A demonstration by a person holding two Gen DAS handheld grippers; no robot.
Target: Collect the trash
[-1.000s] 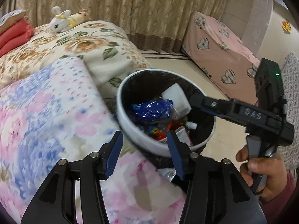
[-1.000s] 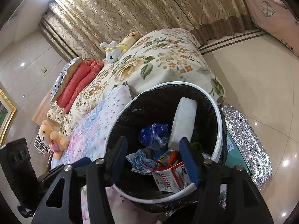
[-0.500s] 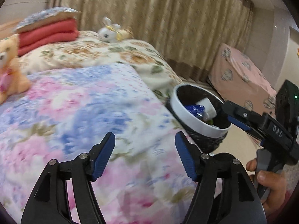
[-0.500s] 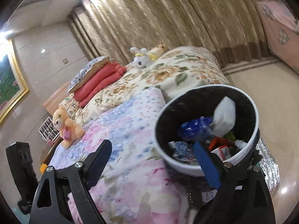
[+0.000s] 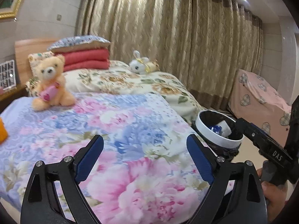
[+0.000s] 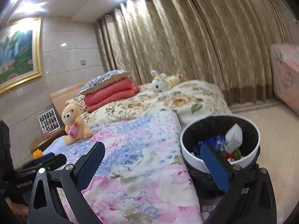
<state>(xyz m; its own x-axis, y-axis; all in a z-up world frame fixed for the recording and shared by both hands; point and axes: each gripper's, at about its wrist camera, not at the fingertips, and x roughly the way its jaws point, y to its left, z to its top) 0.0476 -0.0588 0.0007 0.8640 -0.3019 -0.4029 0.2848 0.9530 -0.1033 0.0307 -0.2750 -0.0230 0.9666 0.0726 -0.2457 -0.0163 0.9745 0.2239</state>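
A: How far along is the collecting?

B: The trash bin (image 6: 220, 149) at the bed's right edge already holds wrappers and a white packet.

A: And the tools?

B: The left gripper (image 5: 144, 155) and right gripper (image 6: 155, 165) have just been opening; both stand wide, nothing between the blue pads.

A: Anything left?

B: An orange object (image 6: 38, 153) lies at the far left of the floral quilt (image 5: 104, 123); it may be trash, but it's too blurred to tell.
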